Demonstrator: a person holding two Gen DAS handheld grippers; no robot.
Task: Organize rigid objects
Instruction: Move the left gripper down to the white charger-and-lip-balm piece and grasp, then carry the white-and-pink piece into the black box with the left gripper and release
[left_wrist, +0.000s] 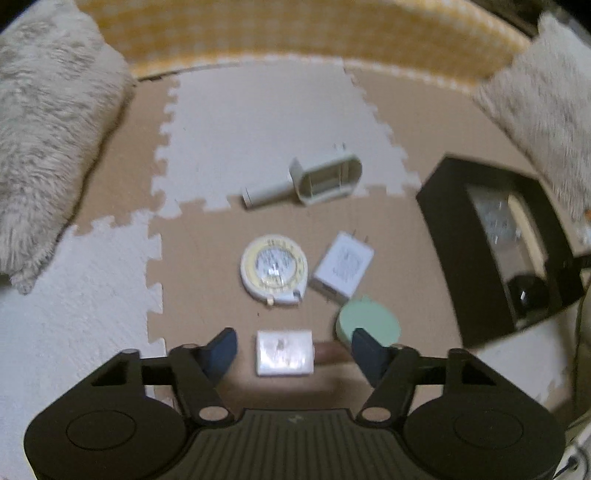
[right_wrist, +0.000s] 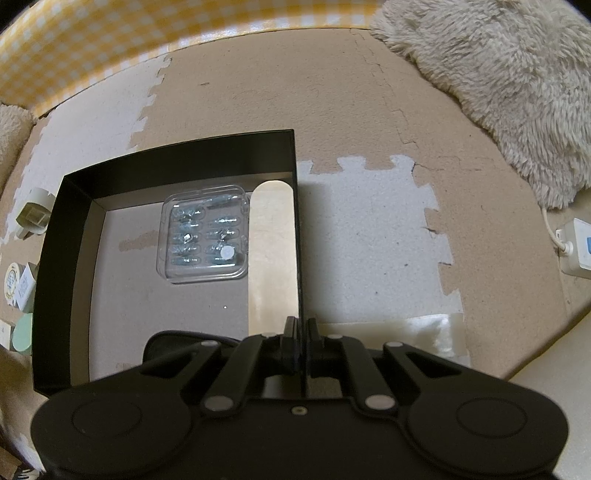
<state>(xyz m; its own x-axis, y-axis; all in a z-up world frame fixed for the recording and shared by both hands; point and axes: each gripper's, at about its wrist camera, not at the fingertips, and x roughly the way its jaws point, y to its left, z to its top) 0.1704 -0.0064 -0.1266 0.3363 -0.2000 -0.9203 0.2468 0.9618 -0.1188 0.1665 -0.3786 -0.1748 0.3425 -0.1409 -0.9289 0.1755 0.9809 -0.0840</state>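
Left wrist view: the left gripper (left_wrist: 293, 349) is held above a small white rectangular block (left_wrist: 284, 353) lying on the tan foam mat (left_wrist: 207, 258). Its jaws stand apart on either side of the block, with gaps visible at both blue pads, so nothing is gripped yet. Just beside the right pad a mint green round case (left_wrist: 369, 324) is seen, and beyond lie a round tape measure (left_wrist: 273, 271), a white plug charger (left_wrist: 343, 267) and a beige plug adapter (left_wrist: 314, 181).

Right wrist view: the right gripper (right_wrist: 300, 343) is clamped on the near wall of the black box (right_wrist: 177, 158), which is judged to be steadied for loading. Inside the box a clear plastic case (right_wrist: 203, 236) and a pale wooden stick (right_wrist: 271, 254) are already placed.

For a clean pick, the block should be centred between the pads before closing, and the right pad should be kept clear of the green case, which could otherwise be nudged or pinched together with it. The fingers should be lowered fully to the mat so that the block's low sides are caught squarely.
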